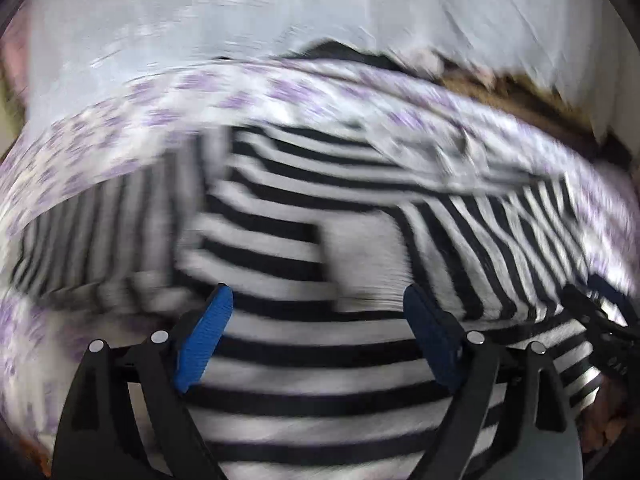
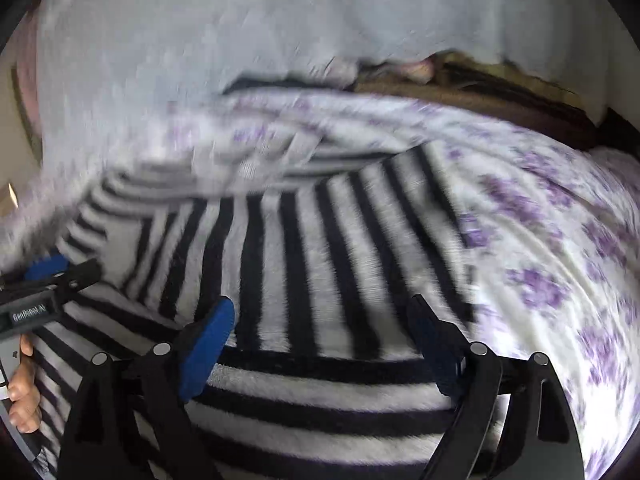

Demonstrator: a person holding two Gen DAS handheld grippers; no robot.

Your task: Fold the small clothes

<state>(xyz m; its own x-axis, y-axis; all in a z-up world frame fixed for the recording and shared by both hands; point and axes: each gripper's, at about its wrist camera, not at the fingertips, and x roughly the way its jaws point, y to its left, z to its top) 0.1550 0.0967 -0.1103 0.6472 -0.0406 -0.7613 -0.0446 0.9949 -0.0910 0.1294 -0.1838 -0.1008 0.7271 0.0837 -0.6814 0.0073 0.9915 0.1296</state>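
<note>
Left wrist: striped top point(image 1: 280, 248) spread on floral sheet point(image 1: 132, 116). Left gripper point(image 1: 320, 300) above top, fingers apart, empty. Right gripper point(image 2: 324, 312) above top, fingers apart, empty. Views blurred.

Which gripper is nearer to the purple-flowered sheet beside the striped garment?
Right. The right gripper hangs over the striped garment near the flowered sheet; the left gripper sits over the garment's middle.

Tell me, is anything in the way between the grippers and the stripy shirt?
Nothing visible. The left hand-held gripper and the right hand-held gripper are both open right over the striped shirt, with only bare fabric between their fingers. It lies on the floral sheet.
</note>
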